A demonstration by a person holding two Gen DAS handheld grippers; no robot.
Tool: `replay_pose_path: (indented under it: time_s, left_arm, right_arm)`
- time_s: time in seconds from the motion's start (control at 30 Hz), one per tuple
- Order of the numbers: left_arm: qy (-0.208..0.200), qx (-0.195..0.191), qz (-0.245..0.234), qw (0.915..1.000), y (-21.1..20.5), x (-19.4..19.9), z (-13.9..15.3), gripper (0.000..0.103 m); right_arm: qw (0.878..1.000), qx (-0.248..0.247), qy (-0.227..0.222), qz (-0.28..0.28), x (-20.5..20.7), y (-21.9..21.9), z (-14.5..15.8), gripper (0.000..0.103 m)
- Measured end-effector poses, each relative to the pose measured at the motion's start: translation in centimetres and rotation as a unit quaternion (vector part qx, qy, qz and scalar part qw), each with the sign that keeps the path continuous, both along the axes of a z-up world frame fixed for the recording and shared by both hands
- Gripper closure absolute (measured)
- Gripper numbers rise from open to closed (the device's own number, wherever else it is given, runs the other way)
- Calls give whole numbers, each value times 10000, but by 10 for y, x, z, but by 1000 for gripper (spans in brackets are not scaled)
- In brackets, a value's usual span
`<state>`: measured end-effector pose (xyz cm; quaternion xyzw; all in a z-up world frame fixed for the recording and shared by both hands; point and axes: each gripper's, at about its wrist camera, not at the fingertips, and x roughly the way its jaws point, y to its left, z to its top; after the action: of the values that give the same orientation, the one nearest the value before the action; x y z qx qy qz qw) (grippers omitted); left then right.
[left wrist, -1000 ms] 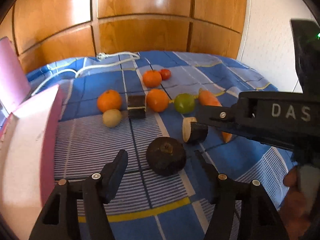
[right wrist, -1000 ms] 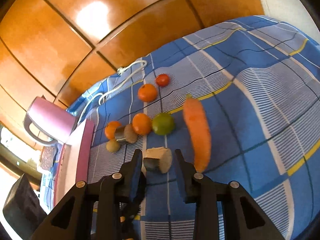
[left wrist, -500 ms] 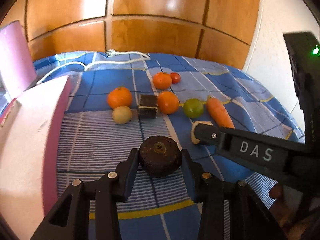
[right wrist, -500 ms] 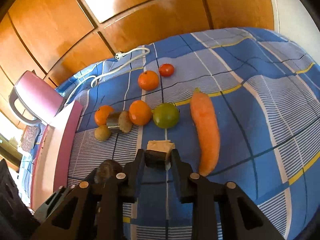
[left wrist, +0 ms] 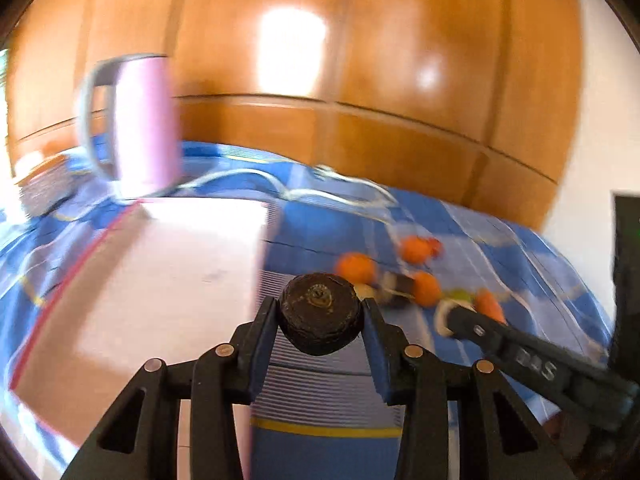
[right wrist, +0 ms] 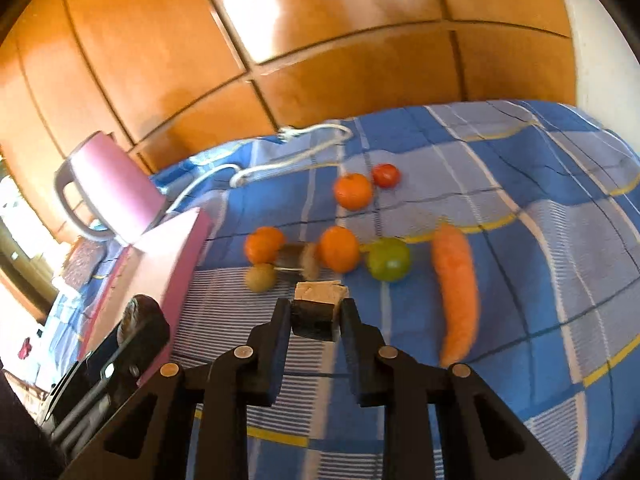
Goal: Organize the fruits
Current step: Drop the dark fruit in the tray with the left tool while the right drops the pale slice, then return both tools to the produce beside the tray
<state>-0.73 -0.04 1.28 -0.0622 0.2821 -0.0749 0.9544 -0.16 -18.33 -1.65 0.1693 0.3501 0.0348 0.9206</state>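
Black plastic fingers of the left gripper (left wrist: 320, 312) are clenched on a dark brown round fruit (left wrist: 319, 314), which sits between the fingertips with its stem end facing the camera. It is held in the air beside the edge of a pink box (left wrist: 172, 280) whose pale inside fills the left of the left wrist view — that view is smeared with motion blur, so fine detail is lost. A pink lid with a grey handle (right wrist: 108, 188) stands tilted up at the far end of the box.

The right gripper (right wrist: 314, 314) grips a short cut piece of fruit (right wrist: 316, 308), dark-skinned at the sides with a pale cut face turned upward; whether the piece touches the bedspread is not clear. In the left wrist view the right gripper (left wrist: 452, 314) reaches in from the right, tips near the row of fruit.

On the blue checked bedspread (right wrist: 540, 240) the rest of the produce lies loose: a carrot (right wrist: 456, 280) on the right, a green fruit (right wrist: 389, 259) just beside it, an orange (right wrist: 339, 249) next to that, another dark cut piece (right wrist: 298, 262) touching it, then a second orange (right wrist: 264, 244) with a small yellowish-green fruit (right wrist: 260, 277) just in front. Farther back sit a third orange (right wrist: 353, 191) and a small red tomato (right wrist: 386, 175), close together. A white cord (right wrist: 288, 156) lies looped at the far edge, before the wooden wall panels (right wrist: 320, 40).
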Motion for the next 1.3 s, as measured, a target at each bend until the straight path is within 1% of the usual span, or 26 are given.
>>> replay_pose_path:
  time_s: [0.1, 0.2, 0.3, 0.43, 0.57, 0.6, 0.63, 0.7, 0.77, 0.8, 0.83, 0.9, 0.97, 1.03, 1.07, 1.13, 1.2, 1.27, 1.3]
  left_arm:
    - [-140, -112, 647, 9977, 24, -3, 6, 61]
    - [-168, -226, 1299, 9911, 48, -7, 9, 61]
    - [-62, -398, 1743, 9839, 69, -7, 6, 61]
    - [134, -632, 2392, 9688, 95, -8, 0, 61]
    - [378, -749, 2764, 9574, 109, -5, -7, 58]
    - [391, -768, 2836, 9551, 112, -5, -8, 54]
    - [416, -821, 2965, 9506, 117, -6, -9, 48]
    - [490, -889, 3116, 9448, 122, -3, -12, 46]
    - [559, -942, 3244, 9396, 126, -3, -14, 43]
    - [576, -944, 3273, 9384, 126, -3, -15, 40]
    - [586, -943, 3279, 9382, 127, -3, -15, 39]
    - [600, -895, 3265, 9390, 125, -2, -15, 38]
    - [591, -886, 3261, 9393, 124, -3, -15, 34]
    - [556, -886, 3283, 9388, 123, -5, -14, 24]
    - [539, -872, 3286, 9389, 123, -5, -14, 23]
    - [490, -846, 3225, 9415, 121, -6, -12, 19]
    - [449, -802, 3162, 9442, 118, -6, -11, 17]
    - [400, -758, 3082, 9475, 115, -7, -9, 15]
    - [383, -742, 3028, 9494, 113, -7, -8, 13]
  right_arm:
    - [9993, -48, -244, 277, 3, 19, 7, 78]
    - [9969, -58, -433, 657, 8, 39, 14, 78]
    - [9928, -12, -573, 1051, 13, 62, 20, 78]
    - [9855, 43, -682, 1556, 19, 92, 26, 78]
    - [9754, 25, -721, 2082, 24, 128, 28, 78]
    - [9738, 15, -712, 2159, 25, 134, 27, 78]
    - [9733, 48, -696, 2185, 25, 137, 26, 76]
    - [9727, 136, -620, 2234, 29, 140, 22, 76]
    - [9720, 203, -537, 2279, 32, 141, 18, 71]
    - [9719, 231, -500, 2288, 33, 141, 17, 69]
    - [9723, 243, -487, 2273, 32, 139, 16, 68]
    - [9729, 262, -456, 2250, 32, 137, 14, 67]
    - [9741, 213, -448, 2207, 32, 135, 14, 67]
    - [9768, 48, -382, 2109, 31, 133, 11, 66]
    - [9781, -42, -342, 2051, 30, 130, 10, 66]
    - [9801, -178, -303, 1954, 27, 125, 9, 66]
    - [9816, -362, -291, 1855, 23, 120, 8, 64]
    - [9825, -537, -315, 1755, 19, 116, 8, 54]
    - [9829, -575, -313, 1723, 18, 115, 9, 54]
